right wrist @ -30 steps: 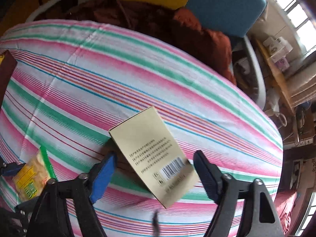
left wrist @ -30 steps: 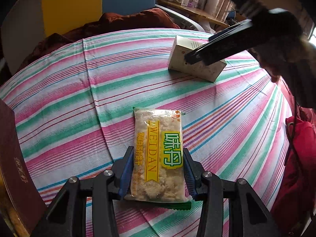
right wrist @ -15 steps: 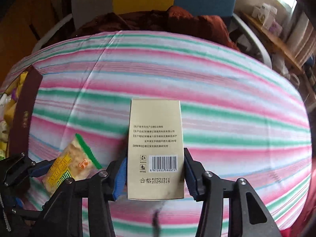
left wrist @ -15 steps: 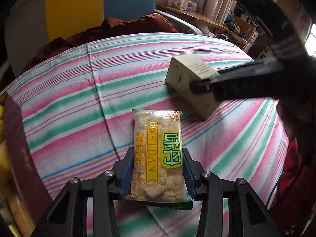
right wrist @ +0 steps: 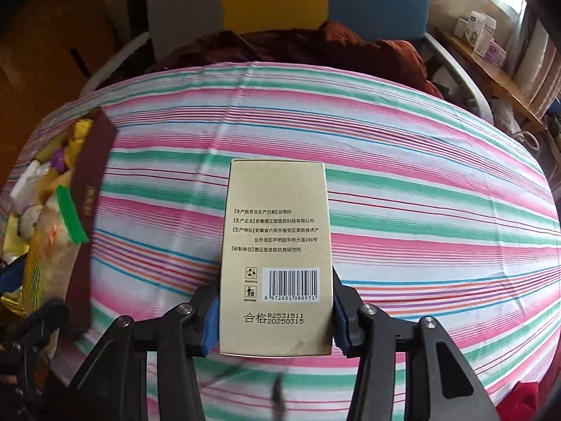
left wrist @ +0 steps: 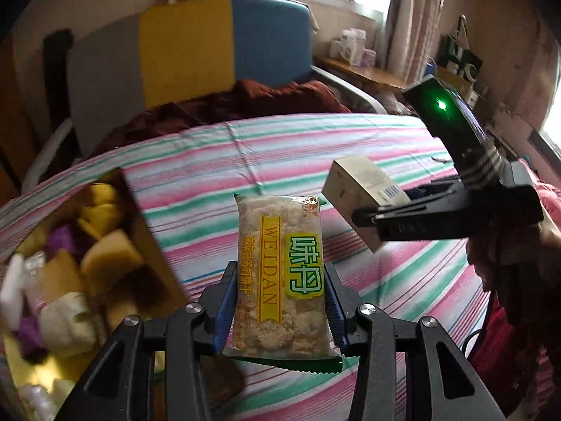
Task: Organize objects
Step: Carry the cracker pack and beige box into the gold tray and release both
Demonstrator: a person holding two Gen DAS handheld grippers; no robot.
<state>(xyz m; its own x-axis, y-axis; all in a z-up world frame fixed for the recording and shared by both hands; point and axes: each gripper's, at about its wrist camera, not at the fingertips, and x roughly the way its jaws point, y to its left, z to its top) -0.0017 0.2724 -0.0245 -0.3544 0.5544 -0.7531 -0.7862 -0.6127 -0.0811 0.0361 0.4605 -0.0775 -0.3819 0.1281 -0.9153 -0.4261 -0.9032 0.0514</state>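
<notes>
A clear snack packet (left wrist: 280,263) with a yellow and green label hangs above the striped cloth (left wrist: 210,175), and my left gripper (left wrist: 280,280) is shut on its lower half. A beige carton with a barcode (right wrist: 277,238) is clamped between the blue pads of my right gripper (right wrist: 275,308), barcode side up. In the left wrist view the carton (left wrist: 357,182) is off the cloth to the packet's right, with the right gripper (left wrist: 364,217) side-on. From the right wrist camera, the packet (right wrist: 49,245) shows at the far left.
A dark brown-walled box (left wrist: 147,217) holding several yellow, purple and white wrapped items stands at the left, its wall (right wrist: 94,175) beside the packet. Behind the table are a grey, yellow and blue chair back (left wrist: 189,45) and dark red fabric (left wrist: 266,98). A cluttered shelf (right wrist: 491,66) runs at the right.
The right gripper closed on the carton, squared it up and lifted it. The left gripper rose with the packet and swung toward the brown box, which now fills its left side.
</notes>
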